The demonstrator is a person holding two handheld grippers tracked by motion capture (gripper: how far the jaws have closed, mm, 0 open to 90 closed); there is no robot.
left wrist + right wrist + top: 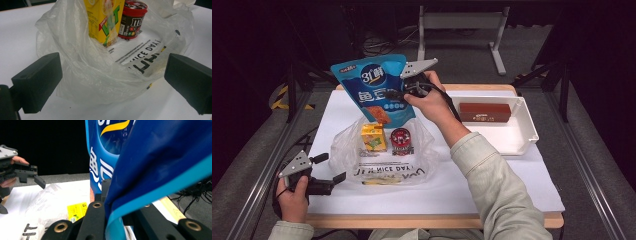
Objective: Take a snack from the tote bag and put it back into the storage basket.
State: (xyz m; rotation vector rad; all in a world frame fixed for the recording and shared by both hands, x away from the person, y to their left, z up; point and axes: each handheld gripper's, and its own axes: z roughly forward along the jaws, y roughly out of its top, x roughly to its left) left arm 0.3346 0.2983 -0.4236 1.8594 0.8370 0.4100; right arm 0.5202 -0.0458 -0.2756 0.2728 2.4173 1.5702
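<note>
A blue snack bag (374, 87) hangs in the air above the table's far side, and my right gripper (401, 94) is shut on its right edge. In the right gripper view the blue snack bag (155, 160) is pinched in my right gripper (110, 192). Below it lies a clear plastic bag (382, 160) with a yellow juice carton (373, 136) and a red candy tub (401, 141) standing in it. My left gripper (332, 167) rests at the front left, open. In its own view my left gripper (112, 82) straddles the plastic bag's (82, 75) near edge without pressing it.
A white tray (522, 135) at the right holds a brown box (484, 111). The white table top (512, 185) ends in a wooden front edge. The carton (103, 20) and tub (132, 18) stand upright, side by side.
</note>
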